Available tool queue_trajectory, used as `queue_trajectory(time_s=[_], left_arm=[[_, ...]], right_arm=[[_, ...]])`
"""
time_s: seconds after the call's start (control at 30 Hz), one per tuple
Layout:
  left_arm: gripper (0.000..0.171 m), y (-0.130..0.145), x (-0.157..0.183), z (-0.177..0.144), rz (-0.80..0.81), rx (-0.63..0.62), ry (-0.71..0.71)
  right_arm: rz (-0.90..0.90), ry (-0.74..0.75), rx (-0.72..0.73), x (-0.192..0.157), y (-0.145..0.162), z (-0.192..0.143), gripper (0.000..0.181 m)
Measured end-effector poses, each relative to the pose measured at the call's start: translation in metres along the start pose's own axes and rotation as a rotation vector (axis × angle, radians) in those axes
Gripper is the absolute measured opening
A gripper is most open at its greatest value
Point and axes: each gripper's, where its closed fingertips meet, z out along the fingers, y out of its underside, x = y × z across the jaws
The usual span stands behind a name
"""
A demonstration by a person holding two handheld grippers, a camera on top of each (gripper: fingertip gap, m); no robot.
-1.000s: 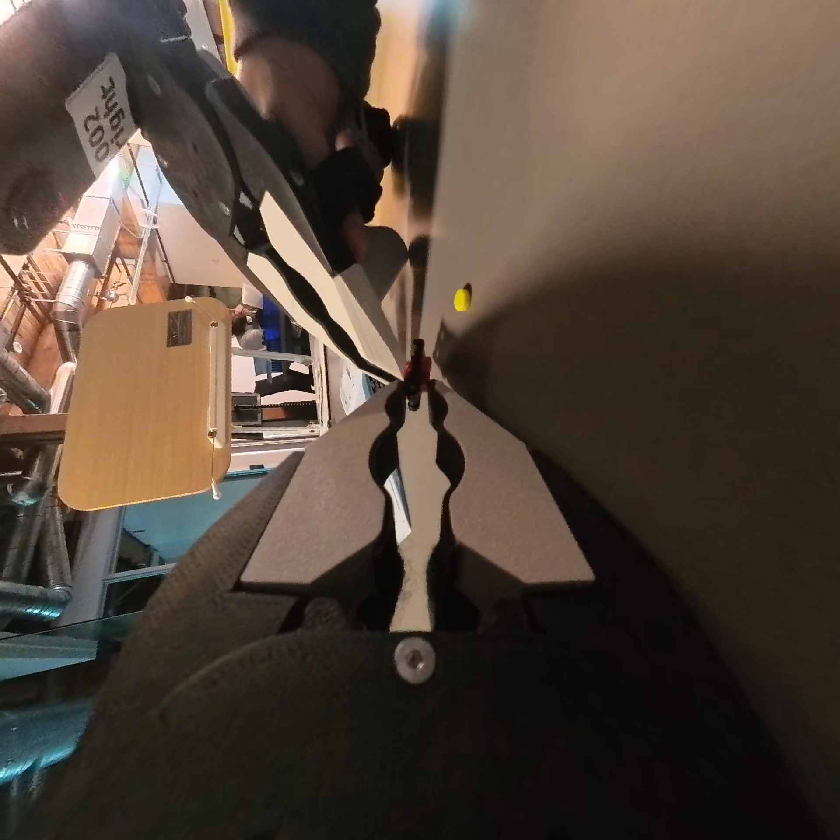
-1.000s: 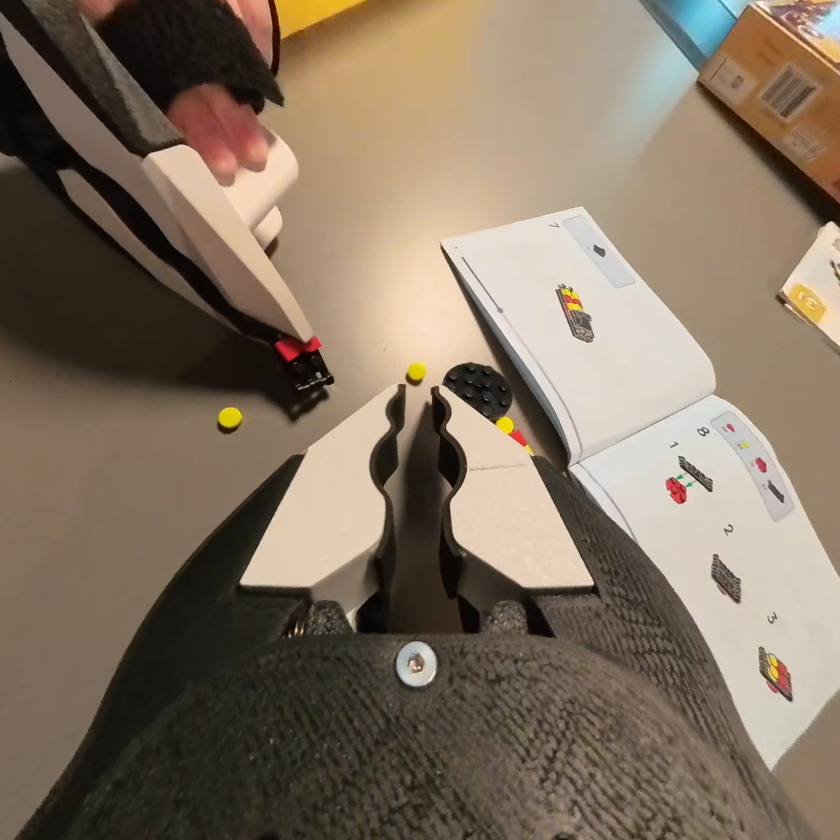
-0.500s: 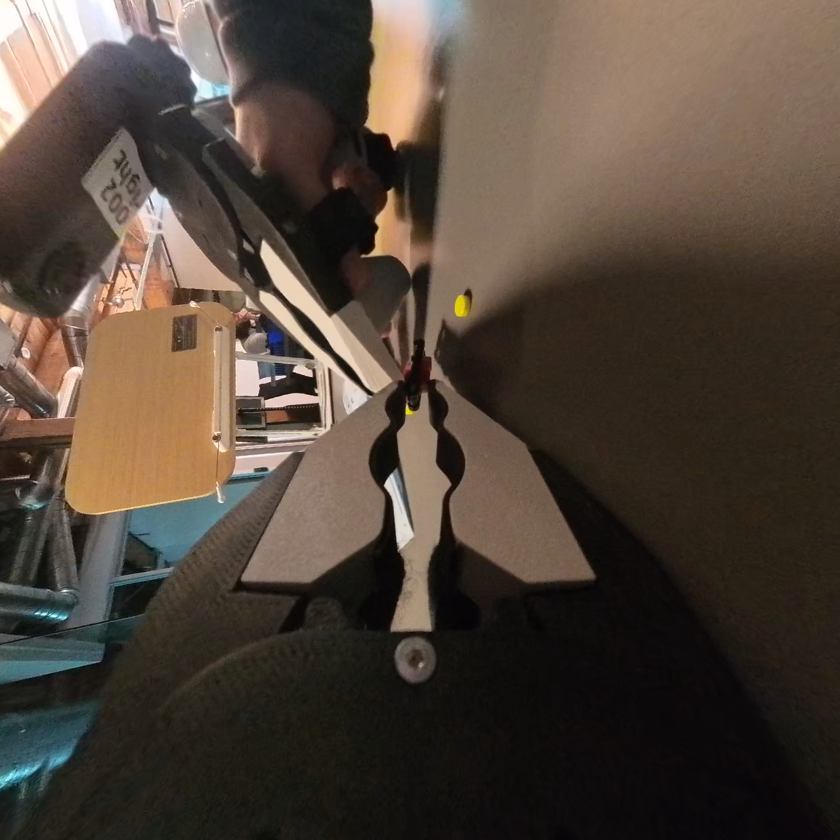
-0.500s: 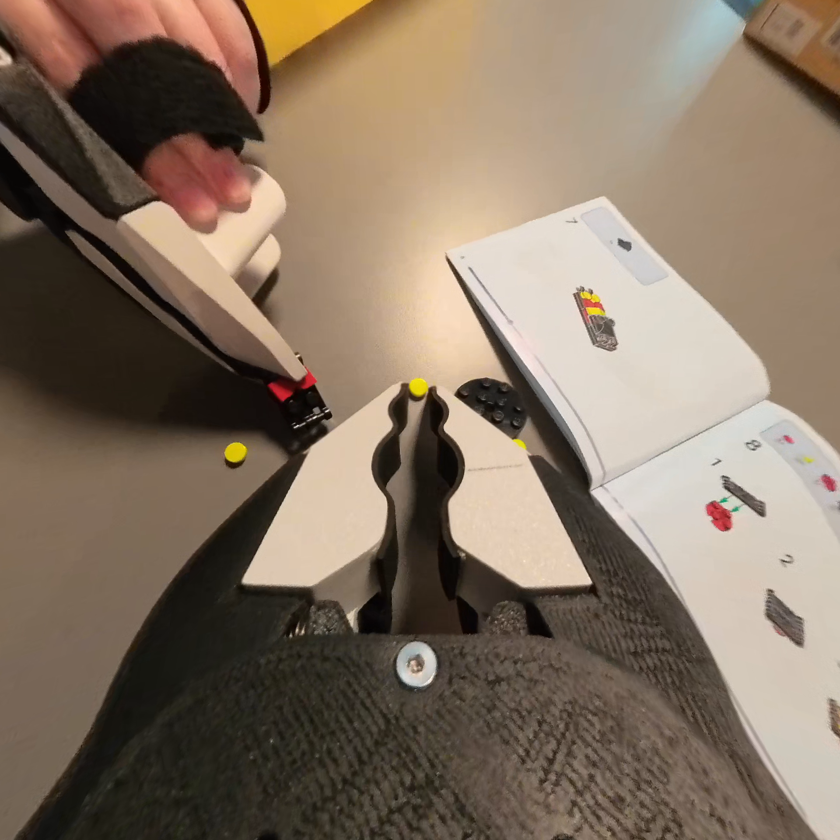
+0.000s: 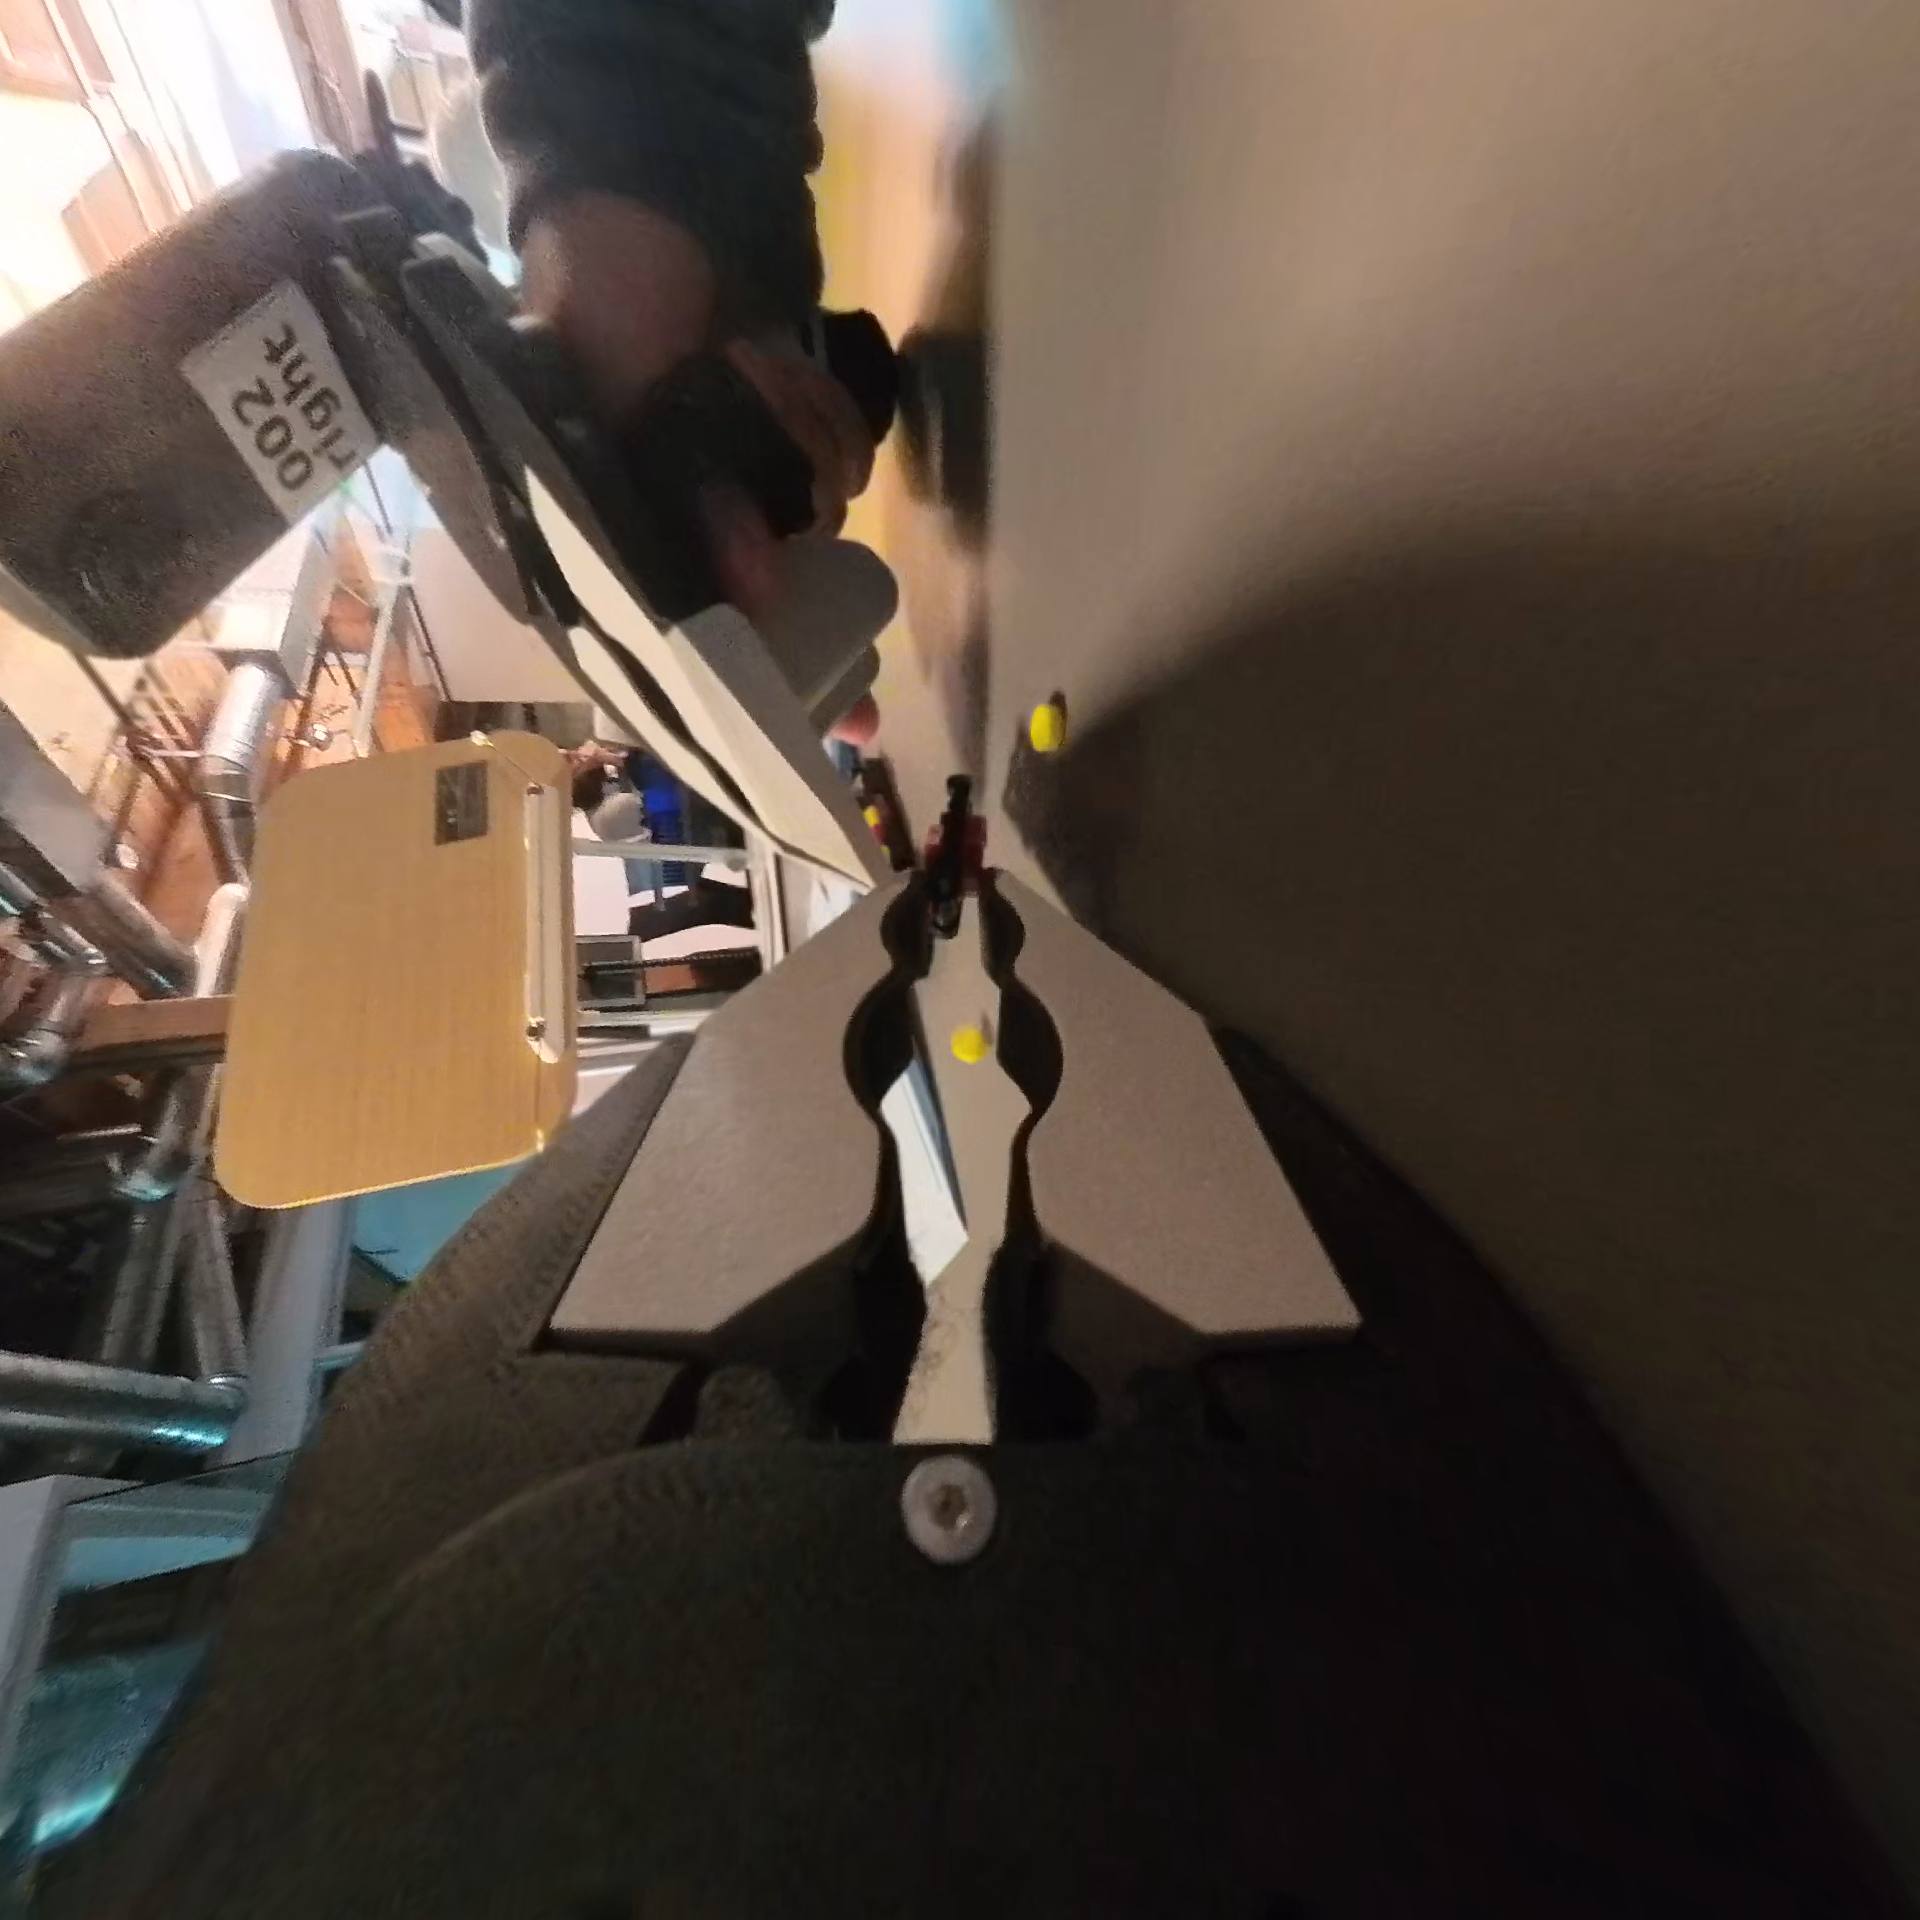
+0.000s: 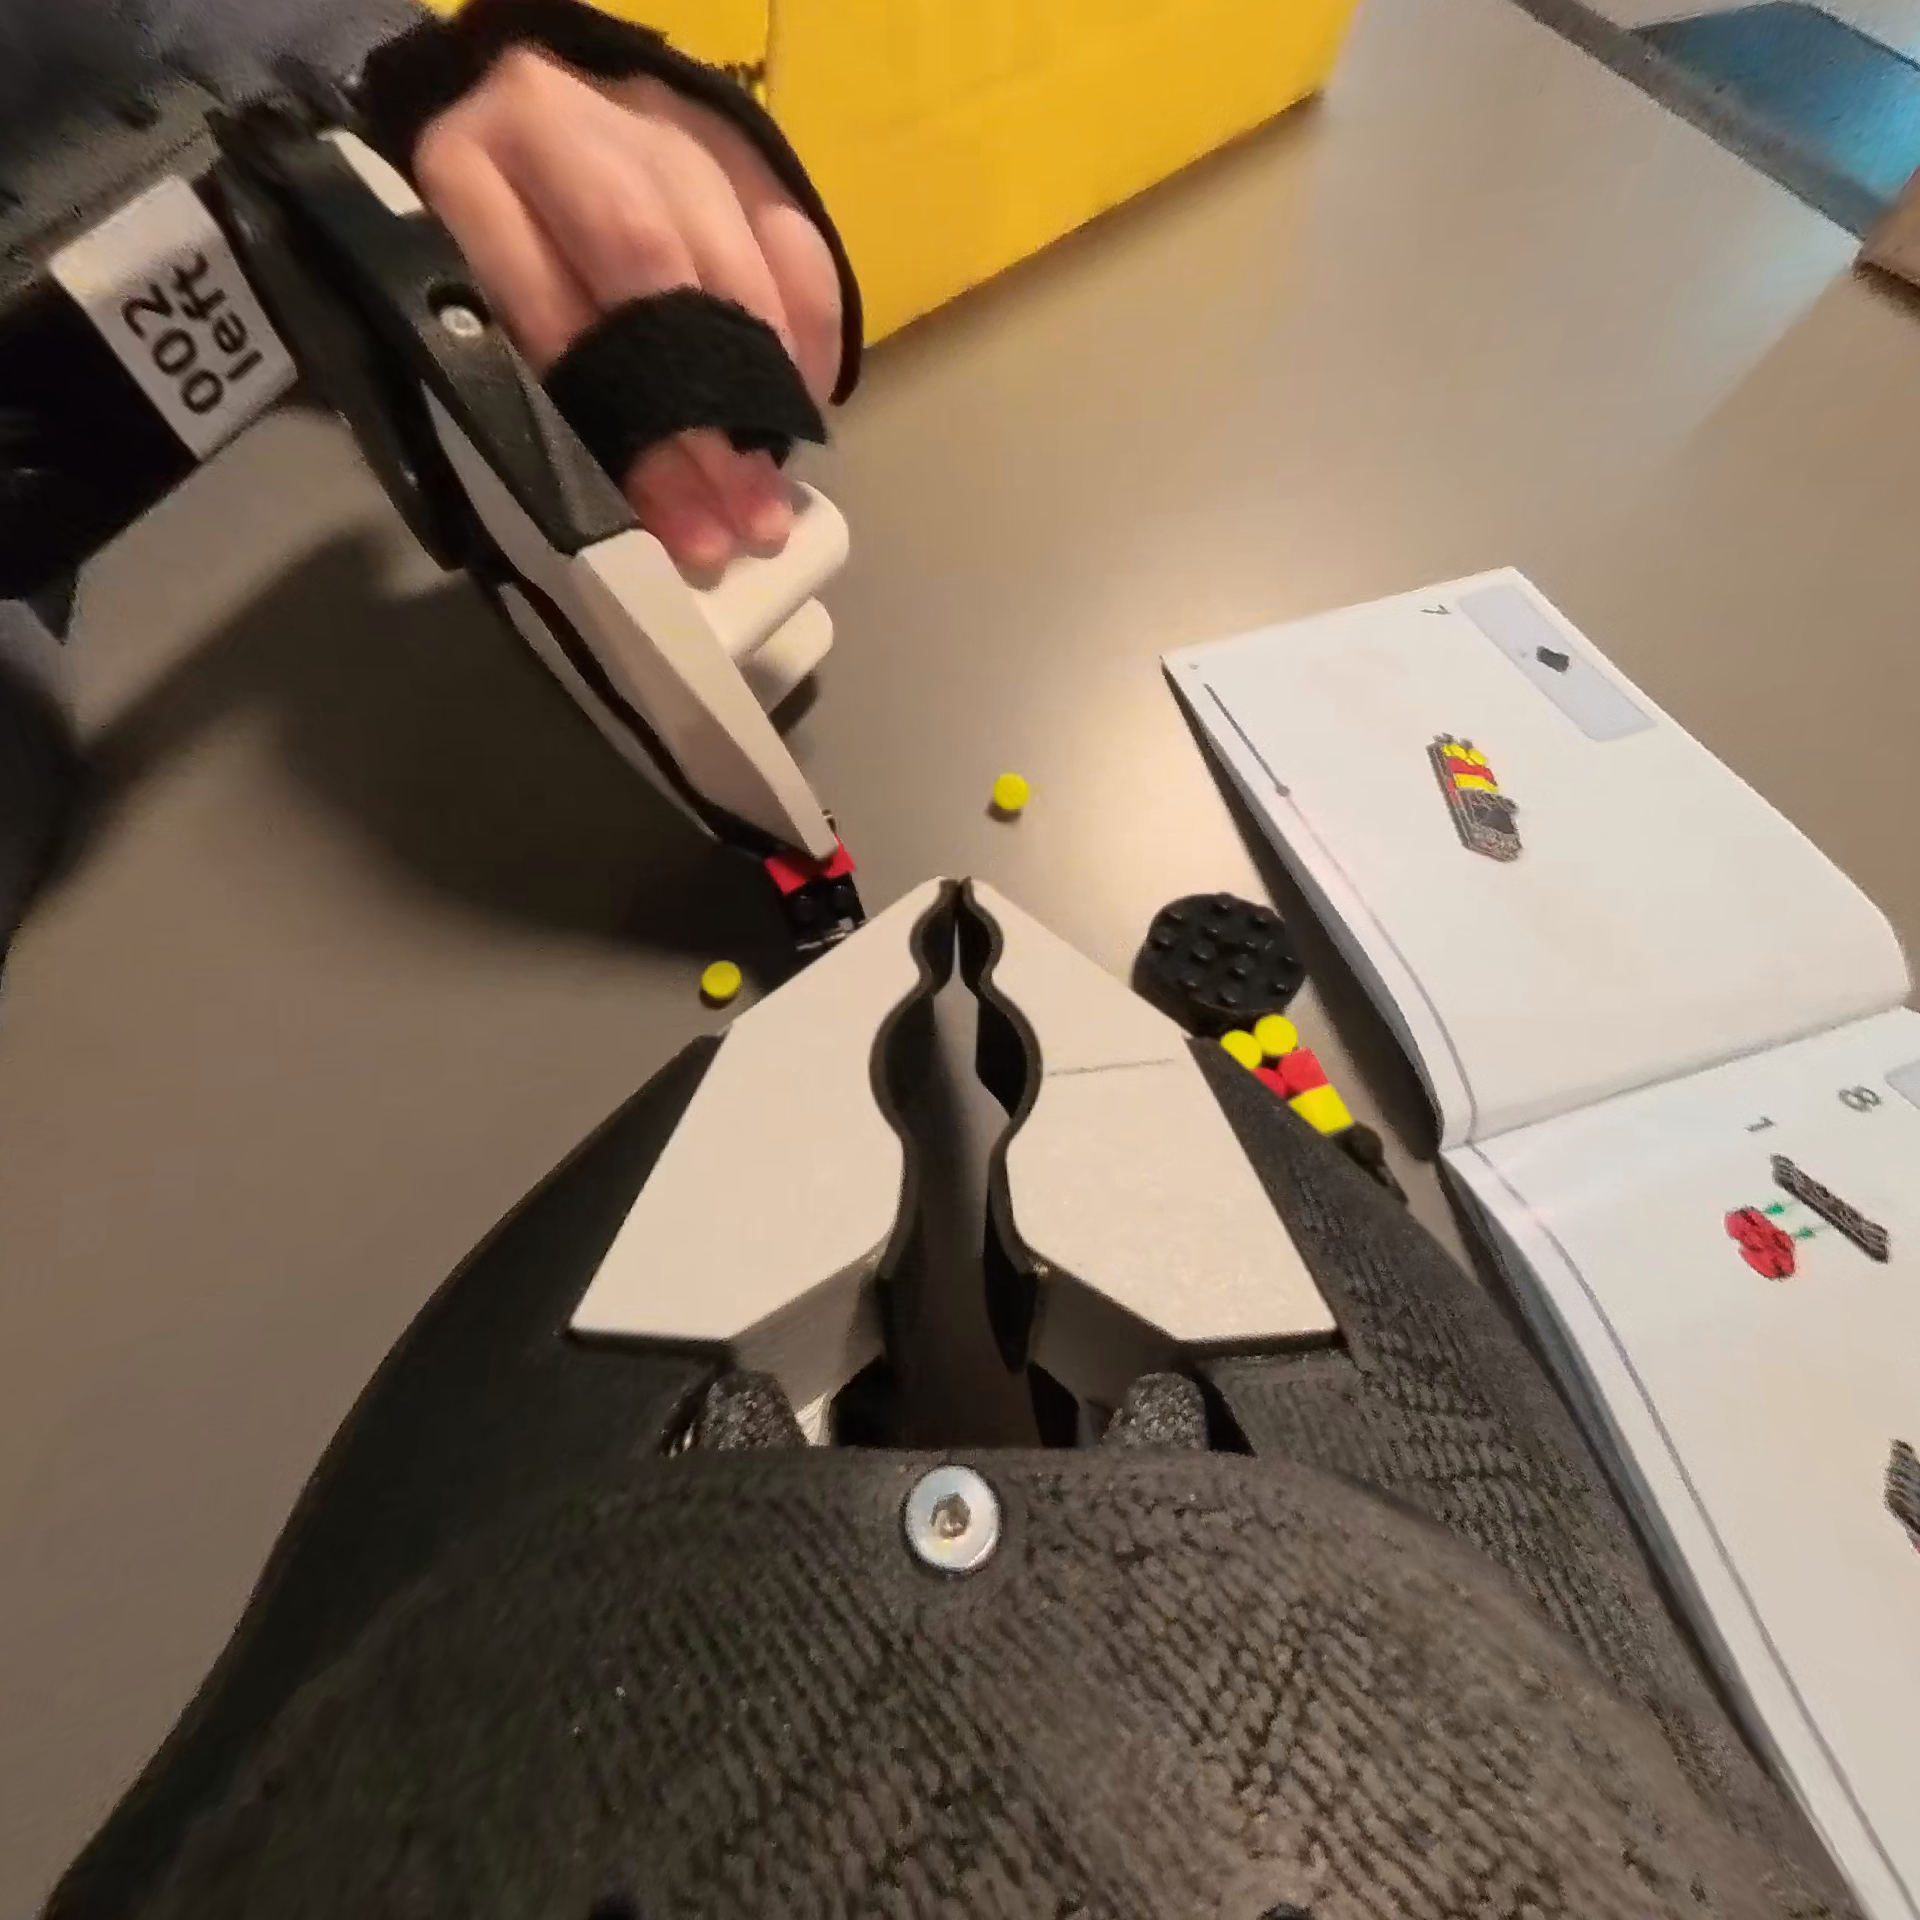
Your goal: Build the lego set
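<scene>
Left gripper (image 6: 821,862) pinches the red-and-black lego piece (image 6: 816,894), just left of the right gripper's (image 6: 958,891) closed, empty tips.

A small red-and-black brick assembly (image 6: 816,896) sits mid-frame on the tabletop (image 6: 1143,436). Two loose yellow studs (image 6: 1010,792) lie near it, and a round black plate (image 6: 1218,961) sits to its right.

instruction booklet (image 6: 1621,935): cut by right edge | yellow box (image 6: 997,135): cropped top
</scene>
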Motion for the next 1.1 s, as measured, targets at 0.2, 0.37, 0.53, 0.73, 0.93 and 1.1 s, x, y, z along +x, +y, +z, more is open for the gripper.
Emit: queue_trajectory(time_s=[0.2, 0.37, 0.53, 0.73, 0.93, 1.1], left_arm=[[0.008, -0.007, 0.000, -0.002, 0.024, 0.037, -0.017], [0.008, -0.022, 0.000, -0.007, 0.069, 0.107, -0.038], [0.008, -0.020, 0.002, -0.006, 0.049, 0.103, -0.025], [0.008, -0.019, 0.004, -0.006, 0.031, 0.101, -0.011], [0.008, -0.019, 0.003, -0.006, 0.043, 0.103, -0.020], [0.009, -0.018, 0.001, -0.006, 0.069, 0.089, -0.050]], right_arm=[[-0.033, 0.050, 0.000, 0.007, -0.003, 0.004, 0.010], [-0.109, -0.010, -0.130, -0.001, 0.005, 0.030, 0.016], [-0.102, -0.050, -0.136, -0.004, 0.003, 0.035, 0.012], [-0.144, -0.036, -0.130, -0.007, 0.005, 0.032, 0.013], [-0.114, -0.049, -0.138, -0.009, 0.007, 0.031, 0.004], [-0.050, -0.104, -0.049, -0.012, 0.002, 0.012, 0.000]])
